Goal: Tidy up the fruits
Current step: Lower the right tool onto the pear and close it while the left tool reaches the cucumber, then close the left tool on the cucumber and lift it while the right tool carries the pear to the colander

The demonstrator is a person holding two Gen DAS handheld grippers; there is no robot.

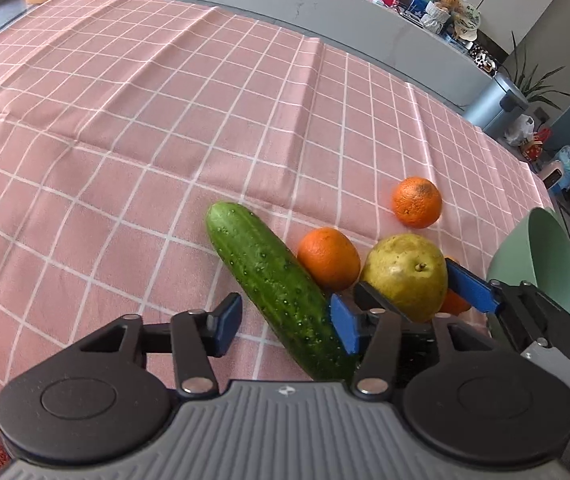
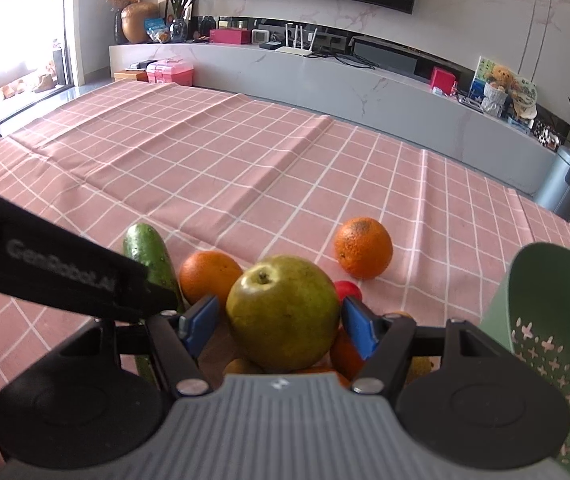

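The right gripper (image 2: 281,322) has its jaws on either side of the pear (image 2: 283,314); whether the pads press it I cannot tell. The left gripper (image 1: 285,320) hangs with jaws spread around the cucumber (image 1: 277,292), not gripping. Two oranges (image 1: 328,258) (image 1: 417,202) lie on the pink checked cloth (image 1: 125,120) near its right edge, beside a green colander (image 2: 545,320).

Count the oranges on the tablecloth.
2 whole ones in plain view: one orange alone, farther back and toward the green bowl; a second orange against the cucumber. Orange patches under the pear may be more, mostly hidden.
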